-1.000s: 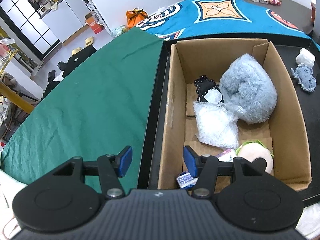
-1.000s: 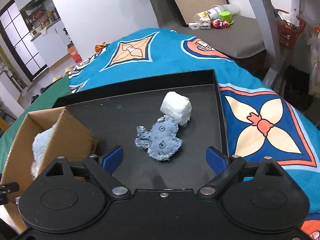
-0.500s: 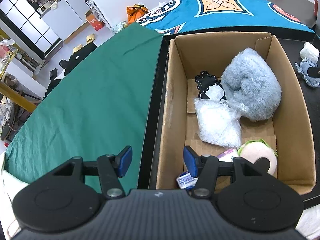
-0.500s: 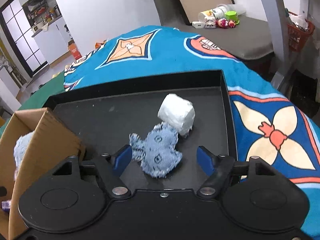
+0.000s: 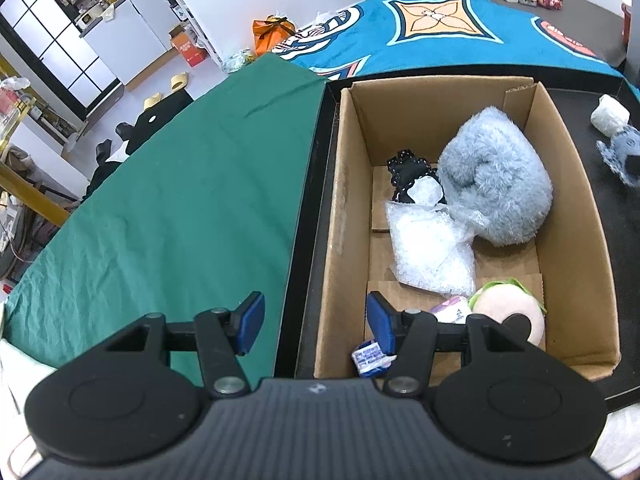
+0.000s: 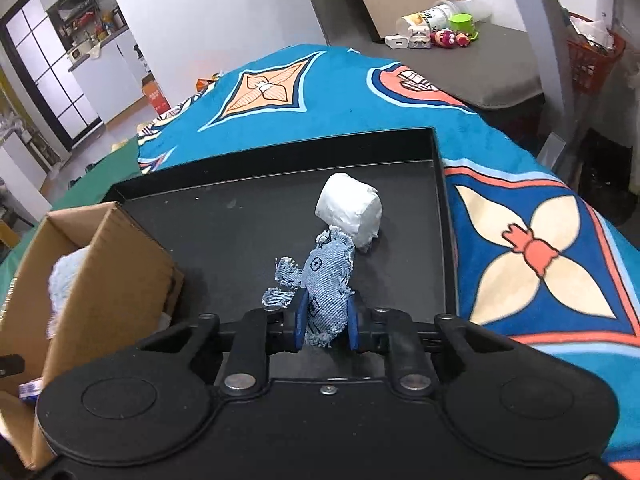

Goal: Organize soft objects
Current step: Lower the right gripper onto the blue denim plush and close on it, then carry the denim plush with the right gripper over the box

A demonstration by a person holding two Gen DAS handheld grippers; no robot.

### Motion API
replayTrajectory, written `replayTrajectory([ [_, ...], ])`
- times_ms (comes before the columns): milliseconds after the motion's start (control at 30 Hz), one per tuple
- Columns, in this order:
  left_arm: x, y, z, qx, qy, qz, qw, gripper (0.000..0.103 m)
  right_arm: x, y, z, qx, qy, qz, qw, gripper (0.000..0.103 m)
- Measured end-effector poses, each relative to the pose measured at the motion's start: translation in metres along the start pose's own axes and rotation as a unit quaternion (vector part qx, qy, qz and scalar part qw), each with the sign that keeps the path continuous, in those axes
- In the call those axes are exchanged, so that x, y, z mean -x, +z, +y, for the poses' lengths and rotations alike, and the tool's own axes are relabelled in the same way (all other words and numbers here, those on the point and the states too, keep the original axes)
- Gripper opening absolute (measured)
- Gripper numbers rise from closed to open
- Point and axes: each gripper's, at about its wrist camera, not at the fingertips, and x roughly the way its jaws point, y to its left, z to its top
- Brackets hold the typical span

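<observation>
My right gripper (image 6: 324, 326) is shut on a blue denim stuffed toy (image 6: 326, 280) over the black tray (image 6: 240, 216). The toy also shows at the right edge of the left wrist view (image 5: 622, 156). A white soft roll (image 6: 350, 210) lies just beyond the toy on the tray. The cardboard box (image 5: 344, 216) holds a grey fluffy plush (image 5: 496, 176), a bubble-wrap bag (image 5: 430, 252), a black soft item (image 5: 406, 168) and a pink round plush (image 5: 512, 312). My left gripper (image 5: 316, 326) is open and empty over the box's near left wall.
A green cloth (image 5: 180, 208) covers the table left of the box. A blue patterned cloth (image 6: 520, 248) lies to the right of and behind the tray. A small blue and white packet (image 5: 370, 356) lies in the box's near corner.
My right gripper has closed on the denim toy and lifted it slightly. My left gripper has stayed open over the box's edge.
</observation>
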Motion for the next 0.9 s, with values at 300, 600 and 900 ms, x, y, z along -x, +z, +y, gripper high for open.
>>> replayTrajectory([
  [300,0.010,-0.004,0.014,0.027,-0.032,-0.017,0.9990,0.055,0.035,-0.004,0.007,-0.010,0.001,-0.015,1.000,0.020],
  [600,0.015,-0.008,0.026,0.052,-0.059,-0.031,0.9964,0.055,0.064,-0.009,0.022,-0.010,0.012,-0.028,0.999,0.020],
  [900,0.017,-0.011,0.034,0.065,-0.083,-0.040,0.9936,0.055,0.093,-0.008,0.040,-0.001,0.017,-0.044,0.999,0.020],
])
